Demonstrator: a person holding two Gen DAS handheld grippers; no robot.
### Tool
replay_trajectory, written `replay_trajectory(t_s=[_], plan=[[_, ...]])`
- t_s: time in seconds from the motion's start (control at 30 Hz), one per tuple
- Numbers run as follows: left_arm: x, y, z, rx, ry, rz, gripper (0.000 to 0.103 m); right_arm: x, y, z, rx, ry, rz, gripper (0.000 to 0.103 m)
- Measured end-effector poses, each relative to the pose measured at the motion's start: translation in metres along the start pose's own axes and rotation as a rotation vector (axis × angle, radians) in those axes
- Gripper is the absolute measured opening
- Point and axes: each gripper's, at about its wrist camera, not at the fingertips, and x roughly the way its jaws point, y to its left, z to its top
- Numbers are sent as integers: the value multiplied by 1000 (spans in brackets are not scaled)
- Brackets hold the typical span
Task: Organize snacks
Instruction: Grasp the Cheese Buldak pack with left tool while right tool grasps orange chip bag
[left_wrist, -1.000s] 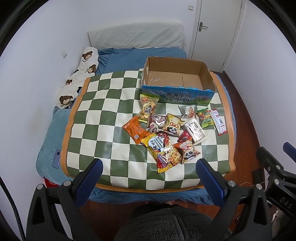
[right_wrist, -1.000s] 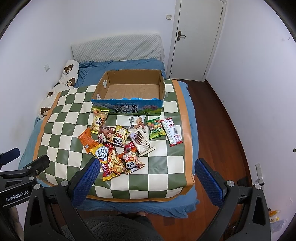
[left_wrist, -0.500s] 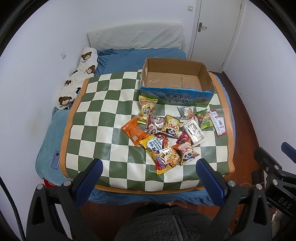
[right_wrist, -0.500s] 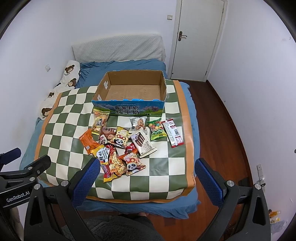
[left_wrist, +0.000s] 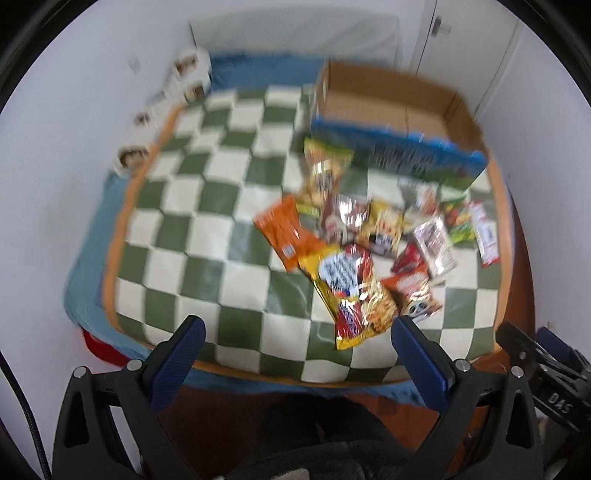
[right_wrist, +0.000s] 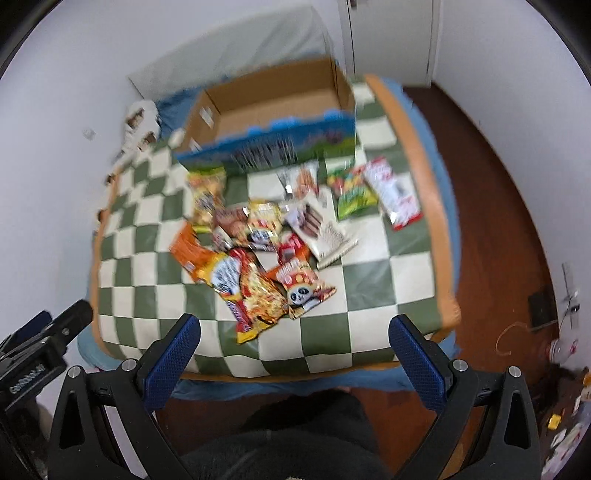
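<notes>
Bed (left_wrist: 85, 280) under a checked mat (left_wrist: 207, 206), keeping wrappers off bedding. Open box (left_wrist: 391, 107) at the far edge, empty, presumably awaiting packets. Snacks (left_wrist: 354, 251) heaped just before it, within easy reach. Both grippers, left (left_wrist: 295, 338) and right (right_wrist: 293, 334), fingers spread wide, holding nothing.

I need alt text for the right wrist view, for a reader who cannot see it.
A blurred fisheye view: the open right gripper hangs above a pile of snack packets on a green and white checked mat on a bed. Behind the pile stands an empty open cardboard box. The left gripper shows at the left edge.
</notes>
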Motion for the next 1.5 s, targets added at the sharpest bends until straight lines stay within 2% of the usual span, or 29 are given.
replay_trajectory(t_s=[0.1, 0.23, 0.33, 0.47, 0.57, 0.67, 0.73, 0.87, 0.93, 1.0, 1.03, 1.13, 1.2, 1.27, 1.37, 1.5], plan=[[64, 3, 10, -41, 140, -61, 103, 51, -2, 4, -19, 3, -20, 103], [133, -3, 17, -111, 293, -149, 103, 131, -4, 15, -84, 64, -59, 102], [180, -12, 21, -170, 398, -209, 103, 169, -11, 21, -91, 96, -42, 100], [231, -30, 22, -217, 495, -236, 103, 184, -17, 24, -103, 104, -49, 98], [256, -41, 17, -255, 533, -254, 102, 188, -21, 25, -106, 110, -46, 98], [260, -47, 10, -263, 494, -246, 98, 189, -21, 25, -127, 113, -48, 96], [253, -52, 5, -212, 449, -243, 95, 193, -20, 24, -144, 126, -48, 91], [226, -64, -6, 34, 367, -177, 91, 206, -12, 23, -169, 165, -20, 85], [216, -63, -14, 171, 307, -106, 91, 214, -6, 21, -175, 187, -11, 85], [213, -62, -21, 264, 287, -69, 92, 223, 0, 22, -170, 207, 0, 85], [215, -60, -24, 279, 295, -70, 93, 230, 2, 22, -157, 221, 5, 85], [224, -53, -27, 225, 337, -108, 93, 248, 4, 23, -104, 256, 32, 80], [227, -54, -25, 157, 345, -129, 93, 262, 5, 24, -73, 277, 37, 62], [225, -53, -22, 99, 331, -150, 91, 271, 3, 23, -14, 297, 53, 54], [224, -57, -24, 80, 304, -162, 90, 274, 1, 19, 39, 319, 55, 53], [219, -50, -31, 95, 274, -157, 87, 280, 8, 17, 31, 321, 11, 55]])
